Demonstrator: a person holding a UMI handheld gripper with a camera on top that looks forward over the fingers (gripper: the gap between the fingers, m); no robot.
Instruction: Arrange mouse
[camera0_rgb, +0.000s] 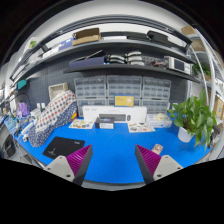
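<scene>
The gripper (112, 160) is open, with nothing between its two pink pads. Just past them is the blue surface (120, 140). A dark mat (64, 147) lies off to the left. Farther back sit a white box (112, 119), a checked cloth (50, 120) and a green plant (195, 118). I cannot pick out the mouse. So the job looks barely started; finding and grabbing it is still to do.

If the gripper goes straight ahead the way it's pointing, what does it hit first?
The gripper is open, with only bare blue table between and just ahead of its fingers. Straight on, it would probably first meet the white device at the table's far side, though depth is hard to judge.
</scene>
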